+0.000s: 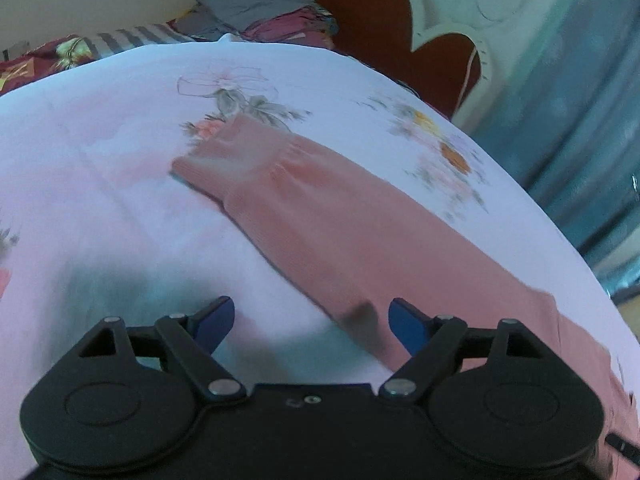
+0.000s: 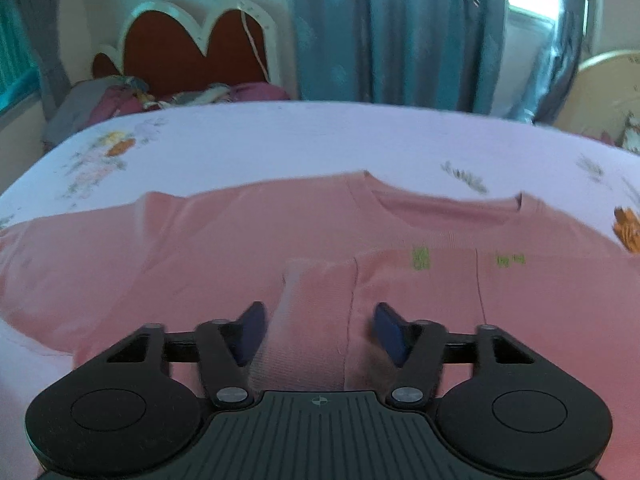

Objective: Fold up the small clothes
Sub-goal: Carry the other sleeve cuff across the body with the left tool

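A pink long-sleeved sweater [image 2: 224,240] lies flat on the white floral bedsheet [image 2: 280,140], neckline [image 2: 444,208] toward the far side. One sleeve is folded in over the chest, its ribbed cuff [image 2: 288,344] lying between the jaws of my right gripper [image 2: 318,330], which is open just above it. In the left wrist view the other sleeve [image 1: 320,216] stretches out across the sheet, ending in a cuff [image 1: 216,160]. My left gripper [image 1: 312,322] is open and empty, hovering over the sleeve's near edge.
A pile of mixed clothes [image 1: 260,12] sits at the head of the bed by the red and white headboard [image 2: 192,48]. Blue curtains [image 2: 392,32] hang behind the bed. The sheet's edge [image 1: 560,216] drops off to the right in the left wrist view.
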A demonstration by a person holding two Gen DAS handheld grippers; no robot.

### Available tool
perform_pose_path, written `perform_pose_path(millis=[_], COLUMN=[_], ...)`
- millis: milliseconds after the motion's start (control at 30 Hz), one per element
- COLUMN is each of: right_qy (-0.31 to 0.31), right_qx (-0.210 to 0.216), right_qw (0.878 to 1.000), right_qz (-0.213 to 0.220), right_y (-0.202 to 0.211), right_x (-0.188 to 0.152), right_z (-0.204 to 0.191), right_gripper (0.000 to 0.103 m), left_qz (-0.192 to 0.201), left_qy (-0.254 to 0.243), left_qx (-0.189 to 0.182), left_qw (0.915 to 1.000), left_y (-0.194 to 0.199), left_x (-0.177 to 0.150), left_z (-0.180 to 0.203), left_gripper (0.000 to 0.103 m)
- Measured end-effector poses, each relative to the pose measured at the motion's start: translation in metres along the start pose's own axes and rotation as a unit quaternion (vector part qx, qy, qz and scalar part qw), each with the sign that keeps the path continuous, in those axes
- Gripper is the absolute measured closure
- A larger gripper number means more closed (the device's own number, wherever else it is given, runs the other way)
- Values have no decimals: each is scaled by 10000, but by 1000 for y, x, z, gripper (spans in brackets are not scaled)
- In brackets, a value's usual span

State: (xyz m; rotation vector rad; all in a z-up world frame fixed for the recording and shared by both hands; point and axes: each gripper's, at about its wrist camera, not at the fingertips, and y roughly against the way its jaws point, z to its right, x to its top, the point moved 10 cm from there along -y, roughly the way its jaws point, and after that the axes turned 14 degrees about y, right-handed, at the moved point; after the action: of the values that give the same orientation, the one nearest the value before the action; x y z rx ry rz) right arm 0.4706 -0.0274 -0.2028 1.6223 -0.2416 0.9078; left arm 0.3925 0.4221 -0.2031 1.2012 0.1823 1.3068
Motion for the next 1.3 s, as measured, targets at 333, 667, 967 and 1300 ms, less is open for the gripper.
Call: perform_pose_path(millis=[333,667,967,1300], right_qy=[-44,112,75,-158], right_qx=[-190,-277,-207,-198], right_qw=[9998,9993,9995,9996], right_qz=[-83,-224,-214,139], right_y=[-5,-10,-8,29], right_x=[-8,-18,-16,-11], right_z=[3,-2,0,25], right_gripper=[46,46,46,46], left_qz=[325,742,915,320], left_qy=[12,166,-760,-1894], left_qx=[-110,-77,-810,-2227], left_qw=[9994,9971,9896,9558], left_y=[-31,-28,20,75], left_x=[30,48,28,-74], left_z=[6,-1,73,210], left_gripper=[29,95,96,96])
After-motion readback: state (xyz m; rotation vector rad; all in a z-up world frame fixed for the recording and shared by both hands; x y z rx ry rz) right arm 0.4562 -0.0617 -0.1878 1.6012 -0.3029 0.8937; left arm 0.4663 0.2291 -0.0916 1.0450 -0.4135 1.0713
